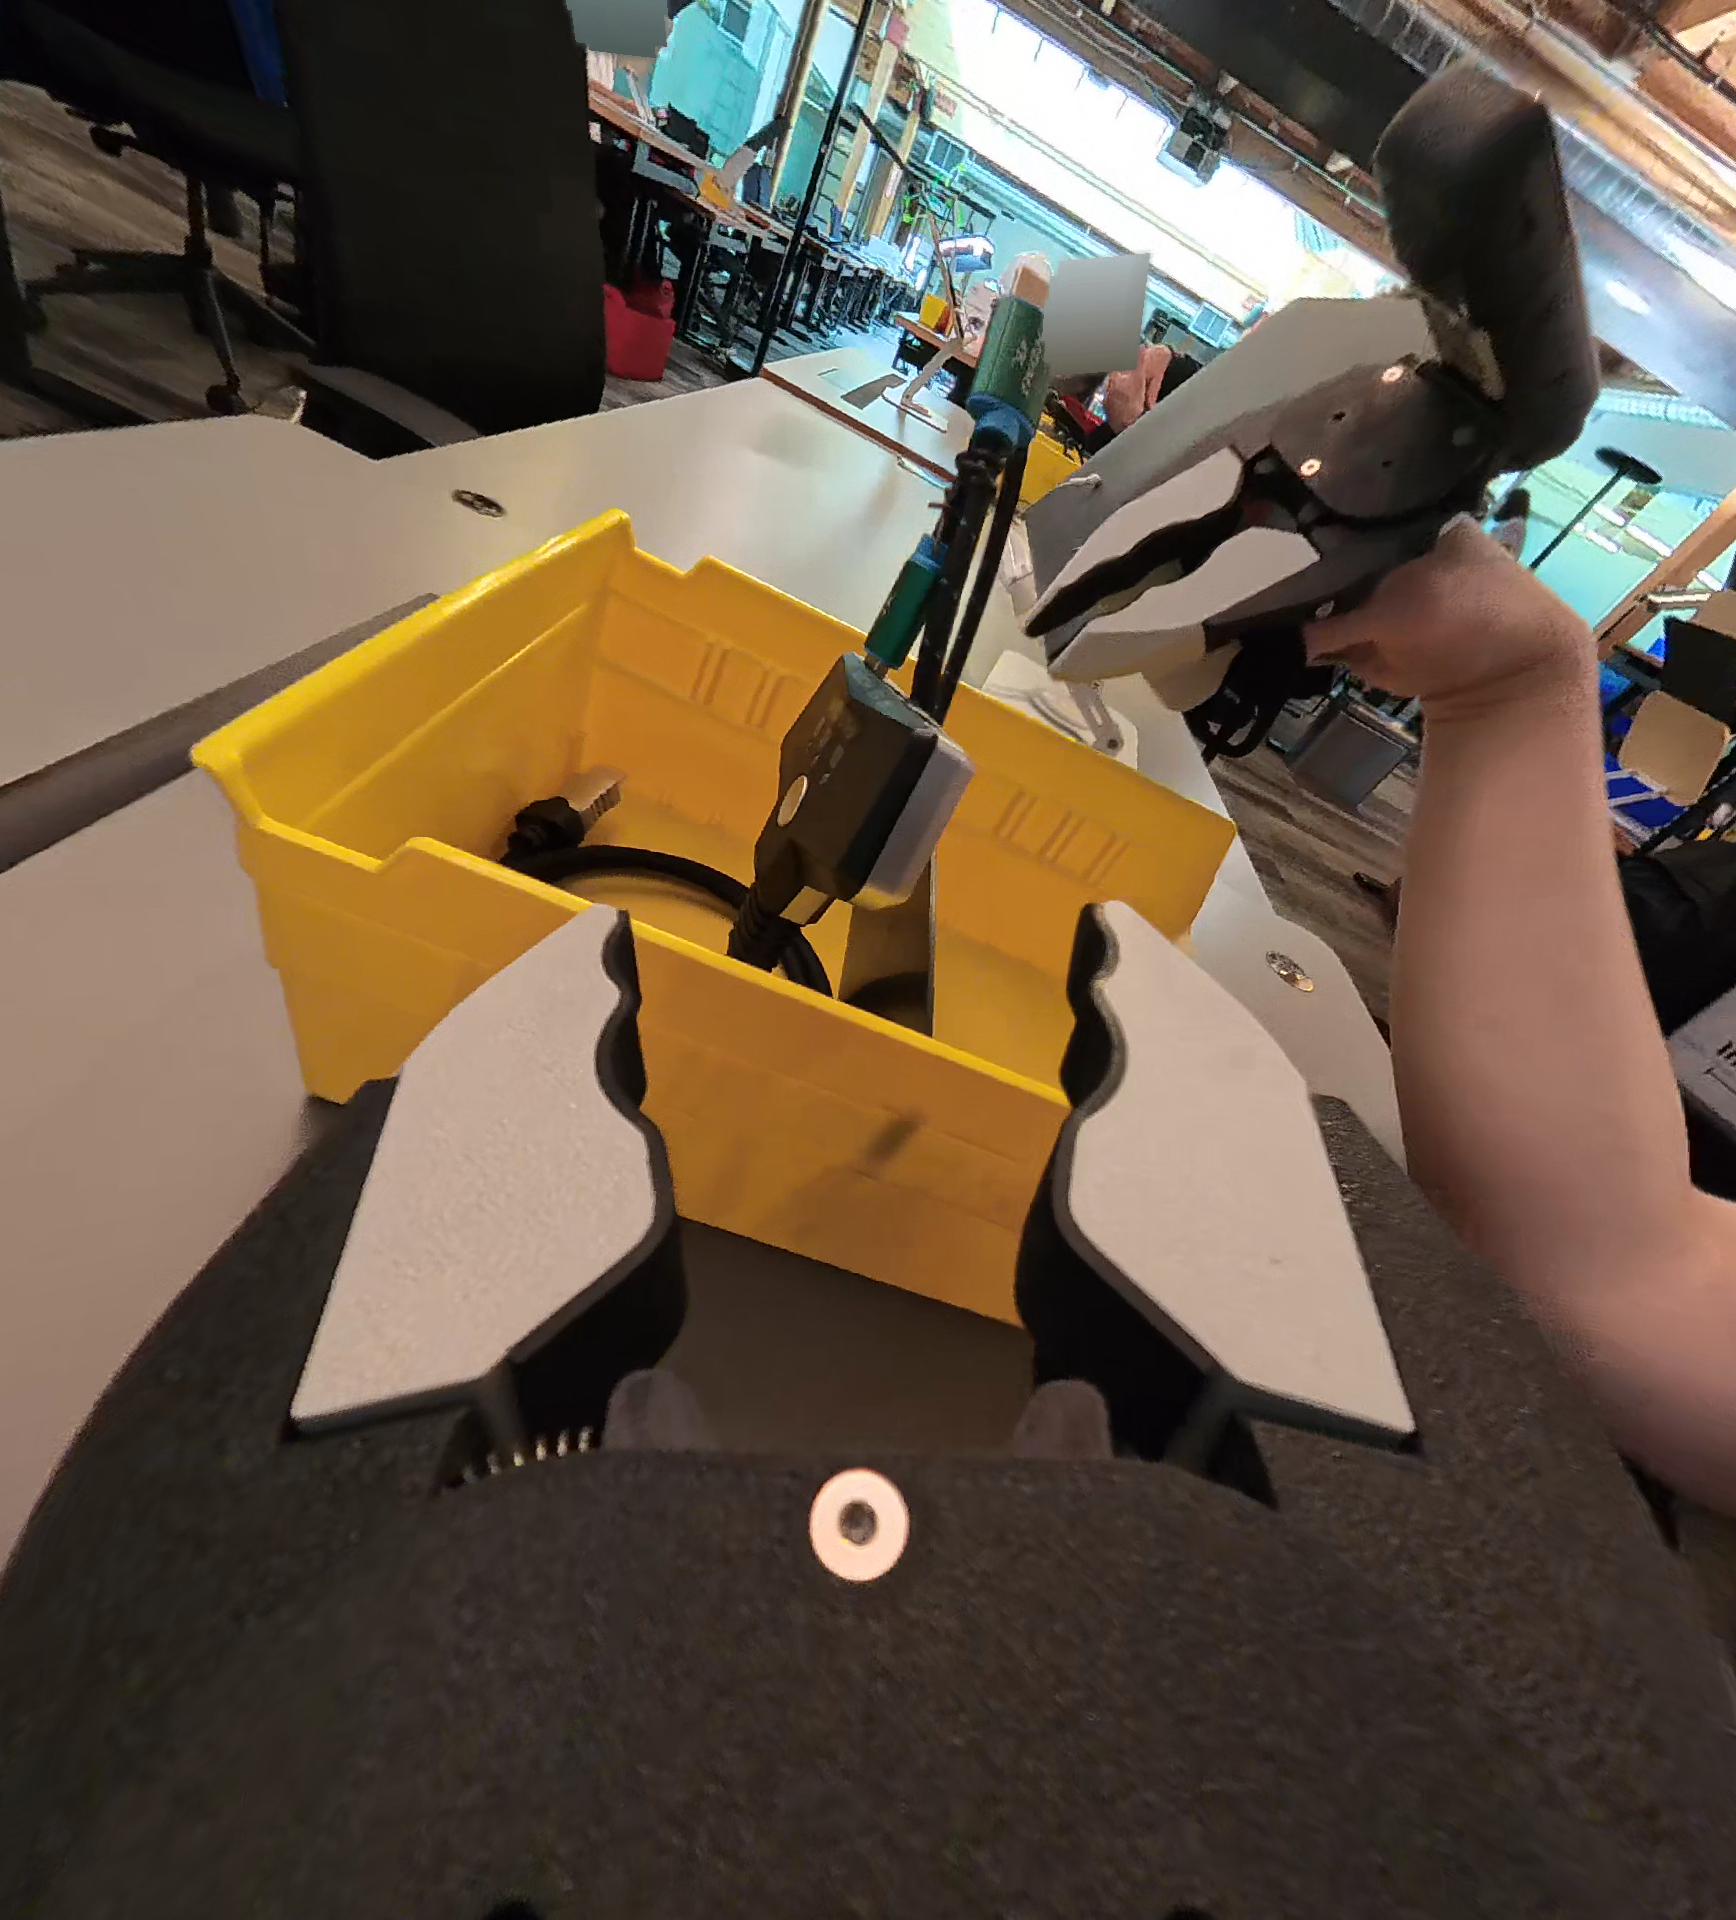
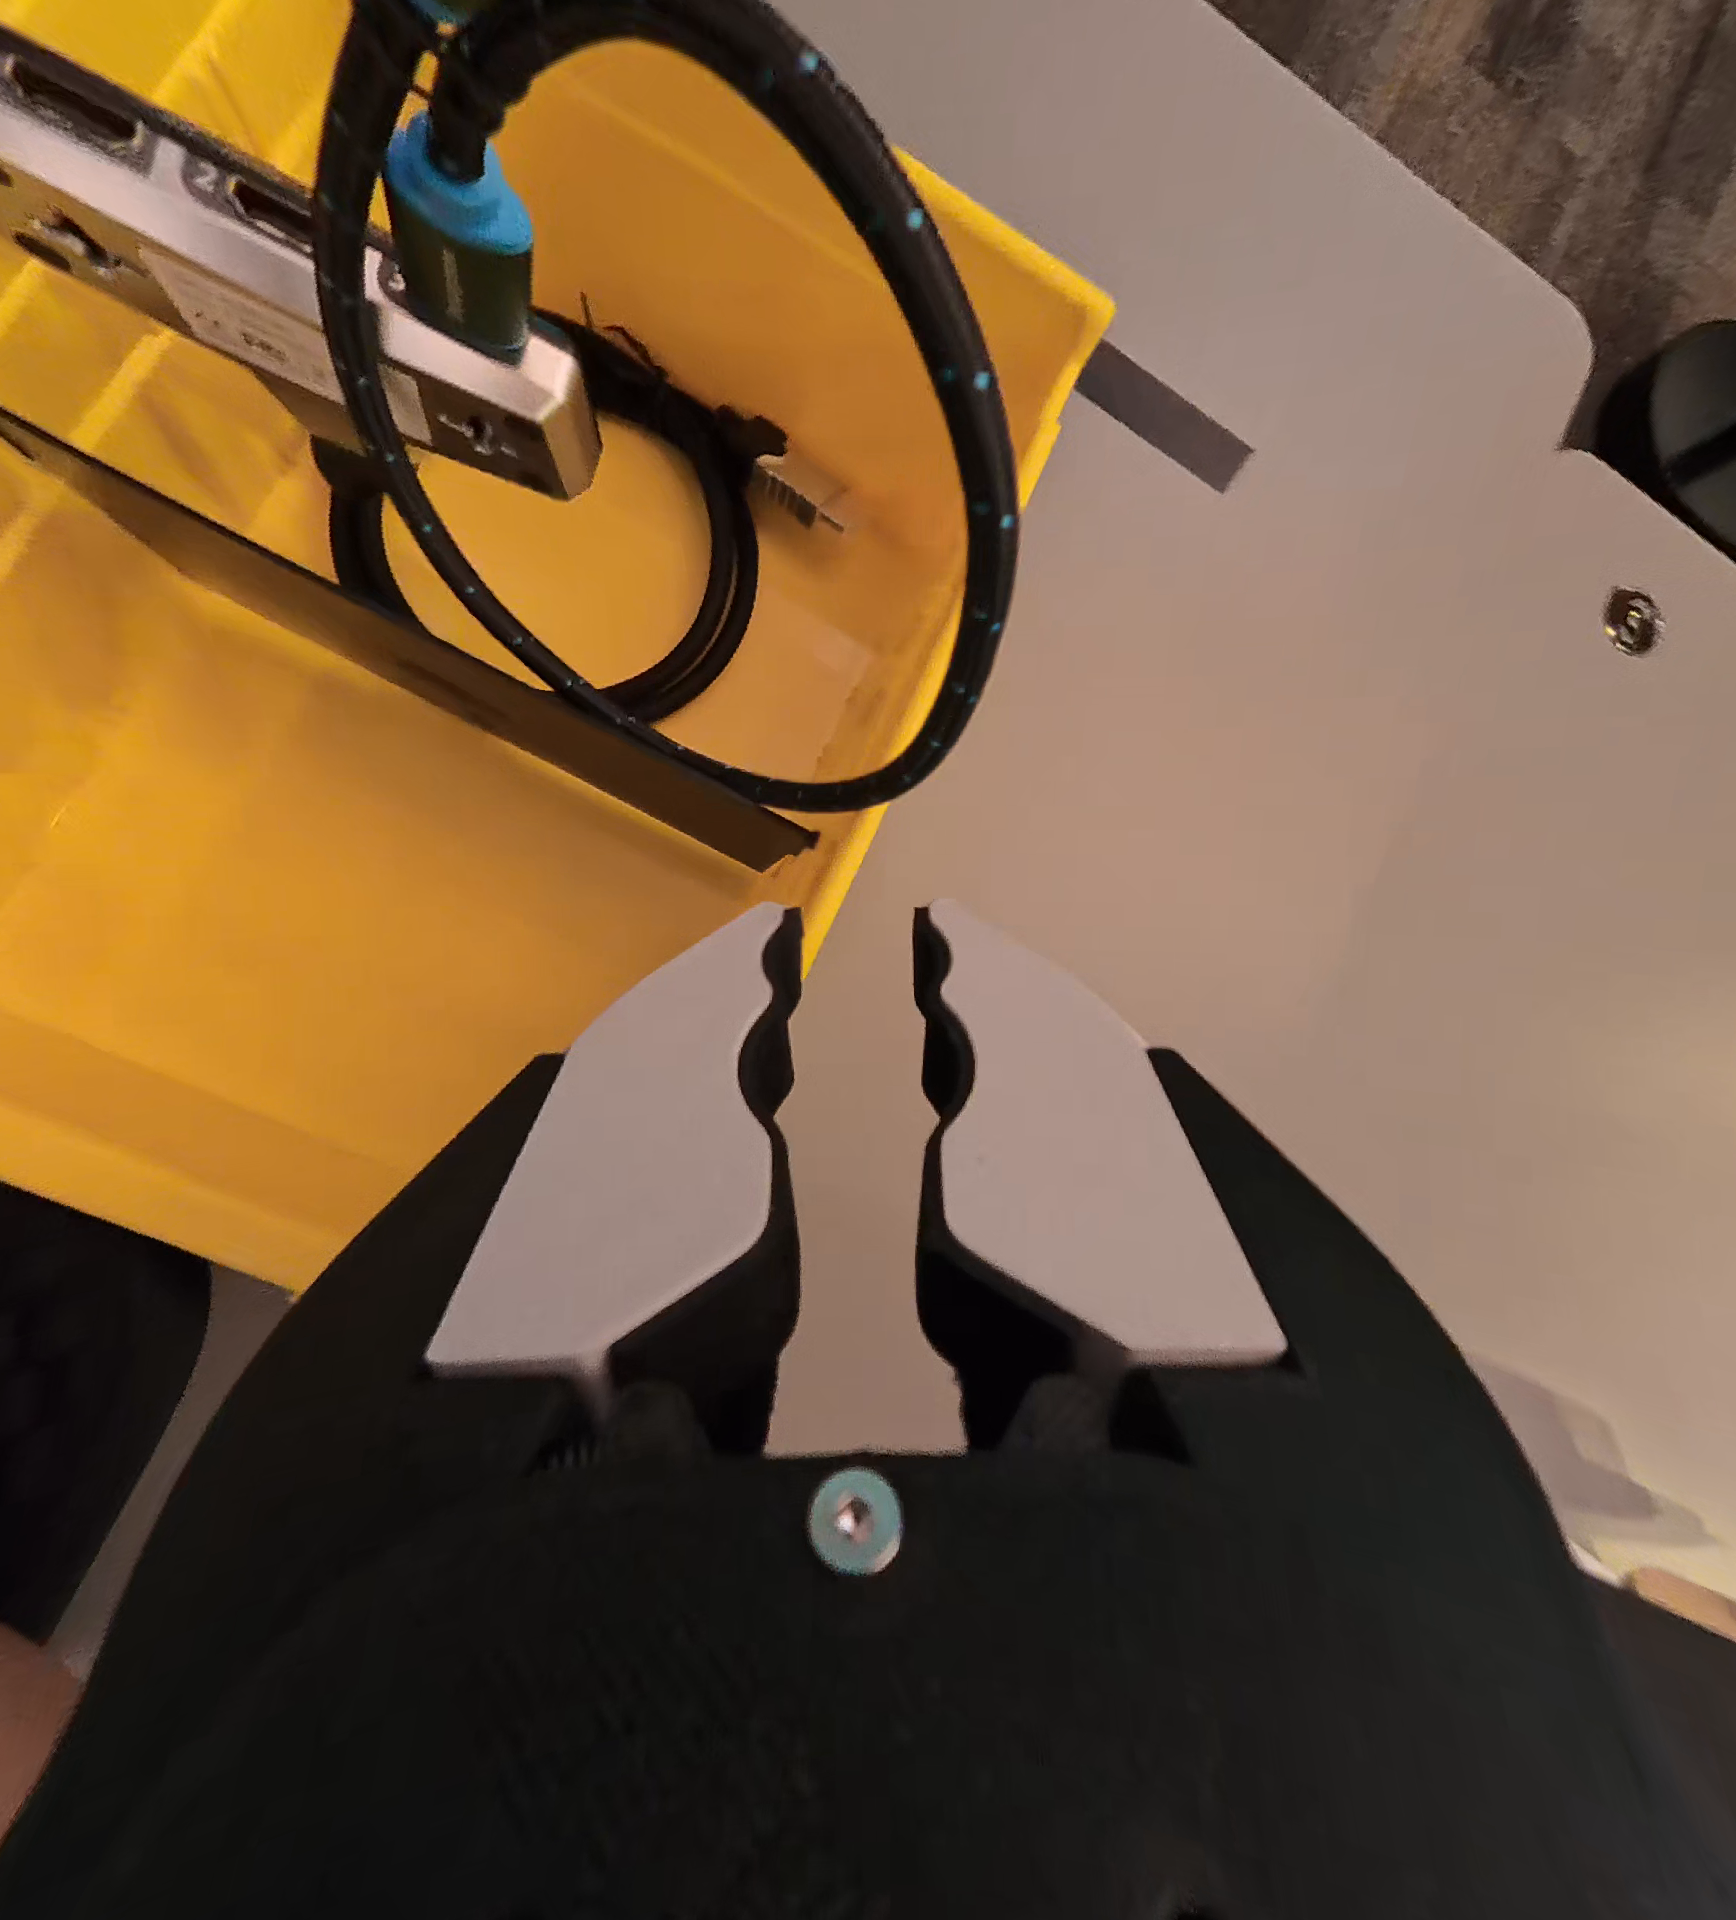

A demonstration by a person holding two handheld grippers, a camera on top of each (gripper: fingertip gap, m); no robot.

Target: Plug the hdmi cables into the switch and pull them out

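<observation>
Now the black-and-silver boxy HDMI switch (image 1: 859, 800) tilts above the yellow plastic bin (image 1: 490, 831), one green-blue plug (image 2: 464, 260) seated, seemingly unheld; left gripper (image 1: 848, 1023) spread wide, right gripper (image 2: 856, 961) slightly parted, both empty.

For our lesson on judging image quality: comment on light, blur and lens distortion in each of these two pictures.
Left wrist view: bright windows wash out the background, the white table edge bows from the wide lens, and the left gripper looks slightly soft. Right wrist view: dimmer and warm-toned, the yellow bin and silver switch are smeared by motion blur, while the right gripper is sharper.
</observation>
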